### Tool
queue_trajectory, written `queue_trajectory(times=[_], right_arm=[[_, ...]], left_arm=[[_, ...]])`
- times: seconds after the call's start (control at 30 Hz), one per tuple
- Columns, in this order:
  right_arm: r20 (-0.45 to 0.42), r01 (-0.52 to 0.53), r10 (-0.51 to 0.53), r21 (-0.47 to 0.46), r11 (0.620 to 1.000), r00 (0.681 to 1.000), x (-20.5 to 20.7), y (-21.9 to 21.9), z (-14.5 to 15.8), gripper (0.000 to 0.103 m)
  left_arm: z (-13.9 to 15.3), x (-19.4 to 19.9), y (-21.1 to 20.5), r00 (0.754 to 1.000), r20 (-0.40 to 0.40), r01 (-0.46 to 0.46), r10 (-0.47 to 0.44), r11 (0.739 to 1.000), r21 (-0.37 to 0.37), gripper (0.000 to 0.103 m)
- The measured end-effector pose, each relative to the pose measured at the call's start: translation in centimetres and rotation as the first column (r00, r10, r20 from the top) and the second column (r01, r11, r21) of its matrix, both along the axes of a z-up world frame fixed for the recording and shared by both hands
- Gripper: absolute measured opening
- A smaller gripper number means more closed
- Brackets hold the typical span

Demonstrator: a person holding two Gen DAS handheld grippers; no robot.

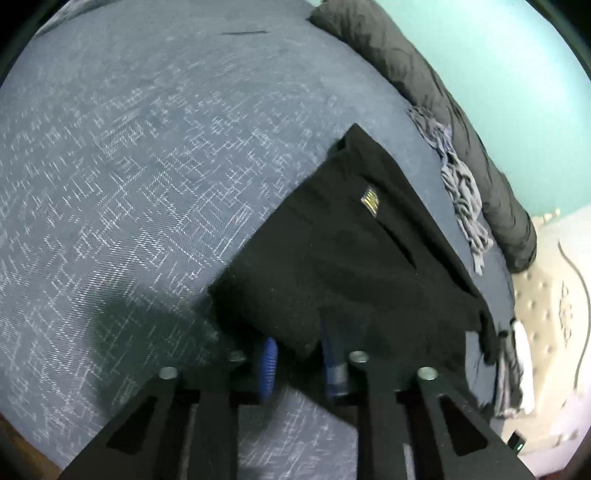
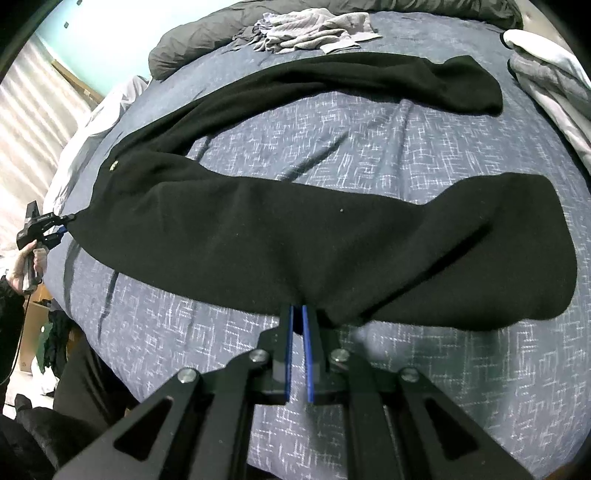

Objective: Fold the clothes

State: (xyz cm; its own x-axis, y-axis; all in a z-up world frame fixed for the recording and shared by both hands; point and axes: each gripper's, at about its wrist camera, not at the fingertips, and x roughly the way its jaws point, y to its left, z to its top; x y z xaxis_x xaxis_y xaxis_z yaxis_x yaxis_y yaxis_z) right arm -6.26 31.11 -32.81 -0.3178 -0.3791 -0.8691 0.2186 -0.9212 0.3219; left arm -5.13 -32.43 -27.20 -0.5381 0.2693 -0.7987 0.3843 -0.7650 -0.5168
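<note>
Both tongs (image 2: 297, 314) clamped on black trousers (image 2: 280, 236), grey clothes (image 2: 314, 31) beyond

dark grey rolled duvet (image 2: 207, 33) along the blue patterned bed (image 2: 369, 147), teal wall (image 1: 498, 74) behind, cardboard box (image 2: 31, 332) down left.

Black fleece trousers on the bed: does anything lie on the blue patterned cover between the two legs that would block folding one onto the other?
Nothing visible does. The blue patterned bed cover between the legs of the black fleece trousers is bare; the crumpled grey garment lies beyond the far leg.
</note>
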Motion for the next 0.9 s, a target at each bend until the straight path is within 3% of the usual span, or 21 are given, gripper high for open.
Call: queue_trajectory(times=[0.2,0.27,0.33,0.4,0.43,0.53,0.57,0.73,0.83,0.9], right_arm=[[-0.003,0.001,-0.001,0.002,1.000,1.000,0.4,0.5,0.1,0.003],[-0.009,0.004,-0.004,-0.018,1.000,1.000,0.6,1.0,0.5,0.003],[-0.034,0.043,-0.044,-0.052,0.998,0.998,0.7,2.3,1.3,0.003],[-0.058,0.149,-0.154,-0.078,0.986,0.986,0.6,5.1,2.3,0.004],[-0.066,0.214,-0.220,-0.083,0.973,0.973,0.5,6.6,2.7,0.009],[-0.088,0.384,-0.392,-0.099,0.918,0.916,0.9,11.3,3.6,0.038],[-0.093,0.432,-0.441,-0.105,0.896,0.893,1.0,12.8,3.8,0.043],[-0.069,0.550,-0.557,-0.098,0.830,0.828,0.8,16.7,3.4,0.046],[0.000,0.560,-0.563,-0.104,0.822,0.827,-0.2,17.4,1.9,0.047],[0.000,0.555,-0.558,-0.094,0.826,0.830,-0.6,17.3,1.1,0.047]], left_arm=[[1.2,2.7,-0.3,0.997,-0.066,0.034,-0.035,0.999,-0.023,0.014],[0.3,3.0,-0.3,0.998,-0.042,0.043,-0.044,0.999,-0.033,0.014],[-0.5,3.0,-0.4,0.999,-0.035,0.041,-0.042,0.999,-0.035,0.014],[-0.9,2.9,-0.4,0.999,-0.032,0.040,-0.042,0.998,-0.040,0.014],[-1.0,2.9,-0.3,0.999,-0.031,0.040,-0.041,0.998,-0.043,0.014],[-0.8,2.7,-0.3,0.999,-0.037,0.036,-0.038,0.998,-0.042,0.014],[-0.8,2.7,-0.3,0.998,-0.039,0.038,-0.040,0.998,-0.044,0.014],[-0.8,2.8,-0.2,0.998,-0.037,0.042,-0.043,0.998,-0.047,0.014],[-0.8,2.9,-0.1,0.999,-0.035,0.038,-0.040,0.998,-0.048,0.014],[-0.8,2.9,-0.1,0.999,-0.033,0.038,-0.040,0.998,-0.050,0.014]])
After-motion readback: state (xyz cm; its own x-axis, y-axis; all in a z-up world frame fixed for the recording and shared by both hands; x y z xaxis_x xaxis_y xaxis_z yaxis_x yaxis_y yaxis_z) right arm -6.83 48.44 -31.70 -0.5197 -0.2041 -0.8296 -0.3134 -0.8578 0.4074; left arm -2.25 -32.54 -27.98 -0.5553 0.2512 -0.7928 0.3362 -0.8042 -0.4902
